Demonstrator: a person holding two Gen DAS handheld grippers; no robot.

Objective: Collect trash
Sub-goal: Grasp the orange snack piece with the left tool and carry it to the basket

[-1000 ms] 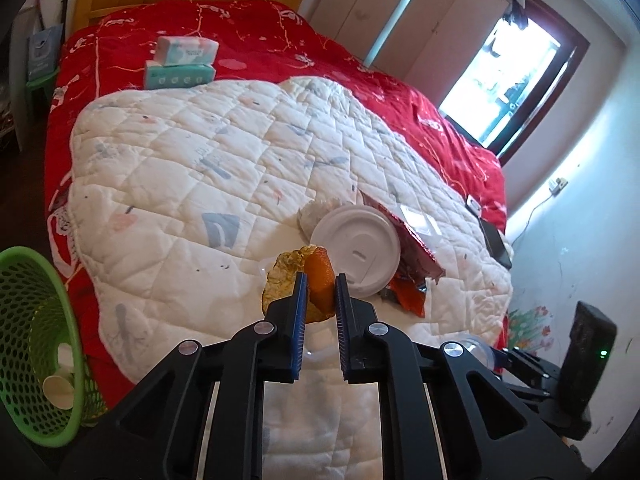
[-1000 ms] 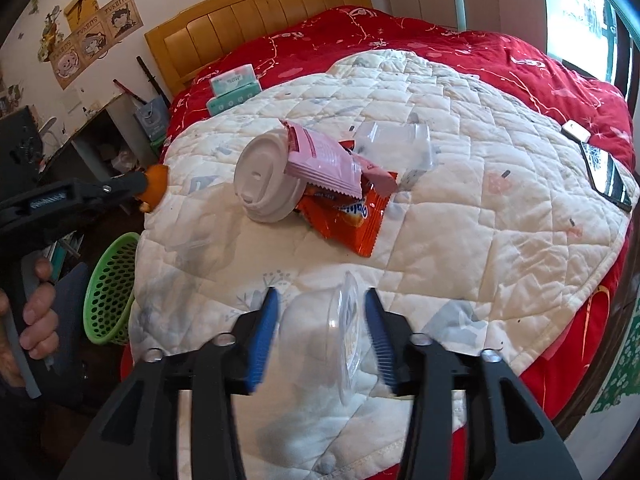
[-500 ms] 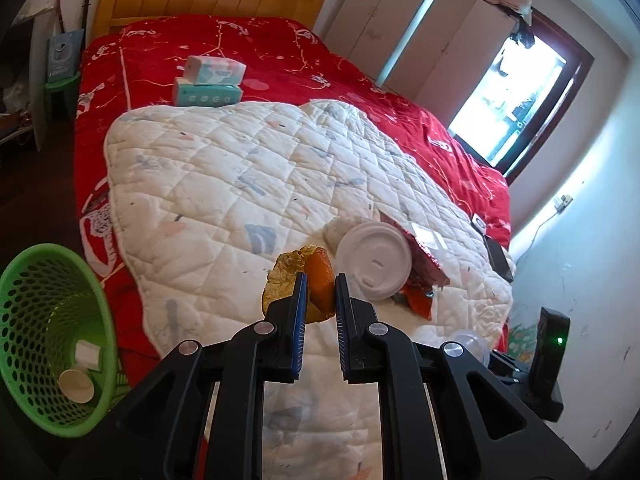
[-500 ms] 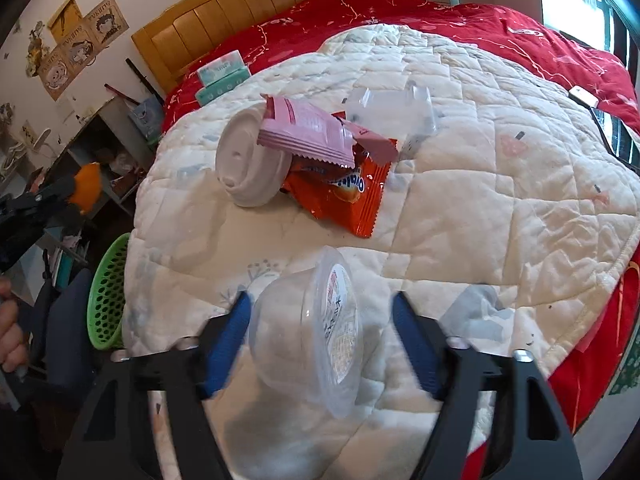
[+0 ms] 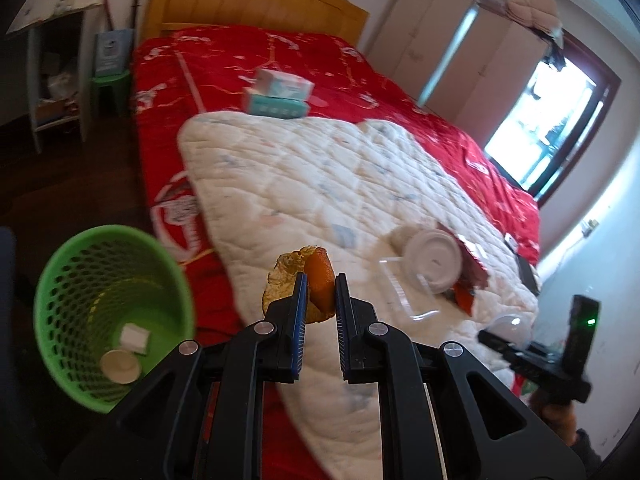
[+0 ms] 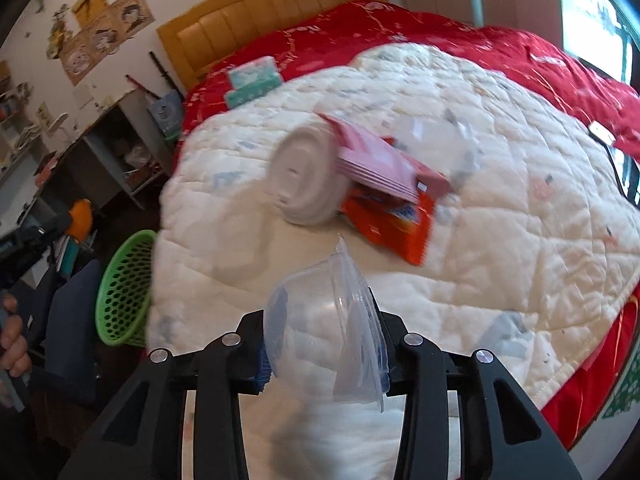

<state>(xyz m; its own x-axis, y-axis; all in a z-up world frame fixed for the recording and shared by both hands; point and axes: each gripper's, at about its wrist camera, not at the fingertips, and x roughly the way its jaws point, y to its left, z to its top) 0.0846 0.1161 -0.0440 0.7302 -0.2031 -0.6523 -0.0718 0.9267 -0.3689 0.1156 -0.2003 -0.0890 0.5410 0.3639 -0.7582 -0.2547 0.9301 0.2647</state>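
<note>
- The bed [image 5: 248,60] with its red cover fills the middle of both views, a wooden headboard at the top.
- A white quilted blanket [image 5: 320,176] lies over the red cover and carries most of the trash.
- A green mesh basket [image 5: 60,280] stands on the dark floor at lower left of the left wrist view; a paper cup [image 5: 120,366] and a white scrap lie in its bottom.
- A white round lid [image 6: 304,176] lies mid-blanket, touching a pink packet [image 6: 376,164] that rests on an orange wrapper [image 6: 392,220].
- Two tissue packs [image 5: 280,96] are stacked on the red cover near the headboard.
- The right gripper [image 6: 324,344], bottom centre of its view, is closing its jaws on a clear plastic cup [image 6: 320,316], which looks squashed between the pads.
- The left gripper [image 5: 320,300] has its jaws nearly together, clamped on an orange peel [image 5: 312,280], held over the blanket's edge just right of the basket.
</note>
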